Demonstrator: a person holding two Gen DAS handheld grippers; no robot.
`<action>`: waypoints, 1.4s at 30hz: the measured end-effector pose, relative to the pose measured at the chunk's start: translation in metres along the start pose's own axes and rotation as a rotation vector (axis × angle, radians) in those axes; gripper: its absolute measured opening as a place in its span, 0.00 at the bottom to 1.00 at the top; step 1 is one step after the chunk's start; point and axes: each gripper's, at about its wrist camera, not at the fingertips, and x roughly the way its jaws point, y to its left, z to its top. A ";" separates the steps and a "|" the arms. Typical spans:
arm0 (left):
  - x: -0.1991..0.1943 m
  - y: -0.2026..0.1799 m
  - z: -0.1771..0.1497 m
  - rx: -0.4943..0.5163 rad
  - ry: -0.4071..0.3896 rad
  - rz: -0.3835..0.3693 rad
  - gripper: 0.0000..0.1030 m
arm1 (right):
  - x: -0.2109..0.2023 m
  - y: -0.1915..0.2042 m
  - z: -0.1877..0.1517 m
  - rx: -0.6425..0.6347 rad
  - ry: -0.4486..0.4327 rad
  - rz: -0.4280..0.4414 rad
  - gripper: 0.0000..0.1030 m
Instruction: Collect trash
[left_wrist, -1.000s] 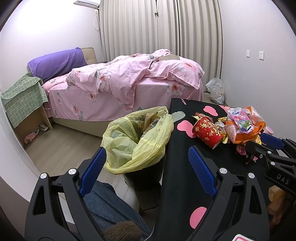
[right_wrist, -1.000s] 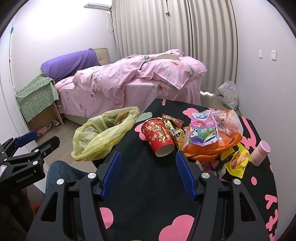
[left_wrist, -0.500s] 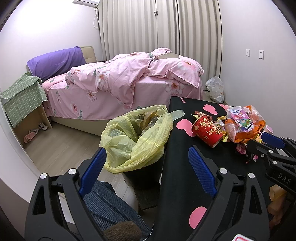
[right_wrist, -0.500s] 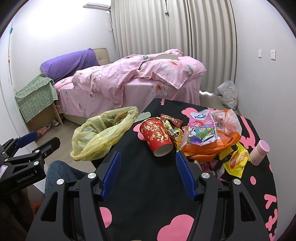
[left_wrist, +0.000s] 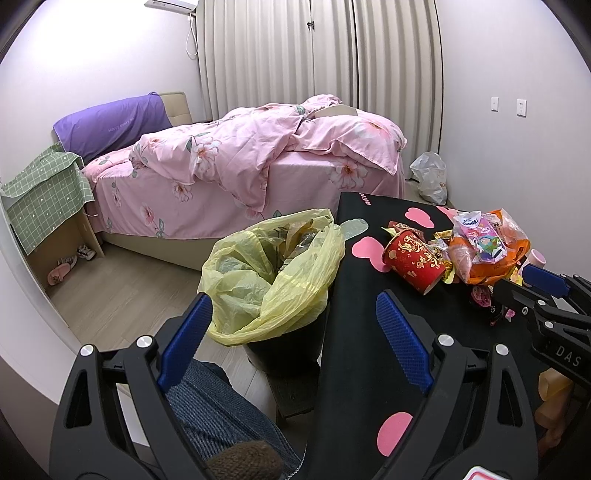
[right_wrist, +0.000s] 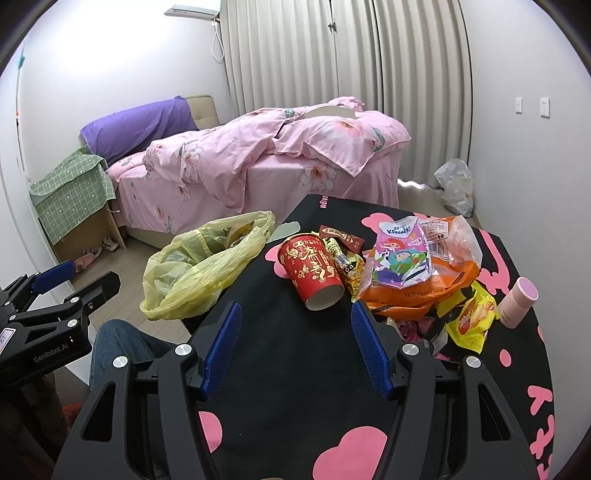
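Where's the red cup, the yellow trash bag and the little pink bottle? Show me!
red cup (right_wrist: 314, 271): right wrist view, on its printed side as it lies tipped over.
yellow trash bag (left_wrist: 295, 291): left wrist view, on its front fold over the bin rim.
pink bottle (right_wrist: 517, 304): right wrist view, on its side wall.

White walls, pale pleated curtains (left_wrist: 321, 55), wood floor (left_wrist: 122, 291), bed (left_wrist: 258, 166) under pink floral bedding, purple pillow (left_wrist: 110, 123).

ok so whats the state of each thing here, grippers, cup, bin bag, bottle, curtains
left gripper: open, empty
right gripper: open, empty
red paper cup with gold print: tipped on its side, mouth towards the camera
yellow plastic bin bag: open, some trash already inside
small pink bottle: leaning, cap on
grey pleated curtains: drawn shut
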 end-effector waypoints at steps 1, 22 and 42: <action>0.000 0.000 0.000 0.000 0.000 0.000 0.83 | 0.000 0.000 0.000 0.000 0.000 0.000 0.57; 0.000 0.000 0.000 0.001 0.001 0.000 0.83 | 0.000 0.000 0.000 0.002 0.002 0.000 0.57; 0.087 -0.050 0.023 0.040 0.086 -0.362 0.87 | -0.009 -0.090 -0.006 0.081 -0.011 -0.222 0.57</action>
